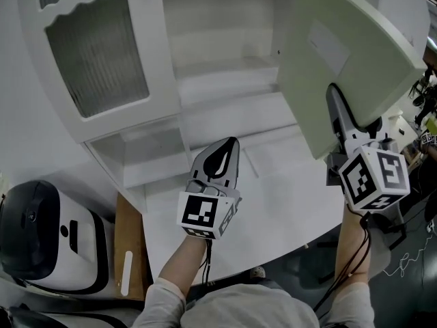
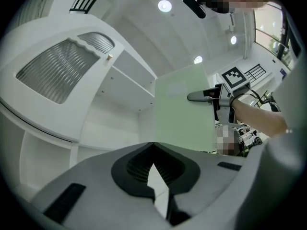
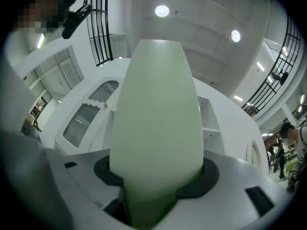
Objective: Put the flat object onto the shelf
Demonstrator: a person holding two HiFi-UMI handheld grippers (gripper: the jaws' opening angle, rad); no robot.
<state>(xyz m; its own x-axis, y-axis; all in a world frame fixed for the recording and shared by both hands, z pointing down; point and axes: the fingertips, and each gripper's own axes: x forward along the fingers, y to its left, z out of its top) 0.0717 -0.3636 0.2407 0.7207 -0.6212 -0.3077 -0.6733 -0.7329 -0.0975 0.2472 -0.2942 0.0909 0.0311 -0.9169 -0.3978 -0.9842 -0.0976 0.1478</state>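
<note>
A pale green flat board (image 1: 348, 67) stands raised at the right, in front of the open white cabinet. My right gripper (image 1: 336, 104) is shut on its lower edge, one finger lying across its face. In the right gripper view the board (image 3: 158, 109) fills the middle and rises out of the right gripper (image 3: 157, 178). The cabinet's shelves (image 1: 229, 108) lie bare behind and left of the board. My left gripper (image 1: 229, 149) hovers low in the middle, shut with nothing in it. From the left gripper (image 2: 153, 169) I see the board (image 2: 184, 109) upright beside the shelves (image 2: 129, 80).
The cabinet door (image 1: 95, 53) with a ribbed glass pane stands swung open at the left. A white tabletop (image 1: 287, 203) runs below the cabinet. A black and white machine (image 1: 41, 231) and a brown board (image 1: 130, 244) sit low at the left. Cables (image 1: 423, 94) hang at the right edge.
</note>
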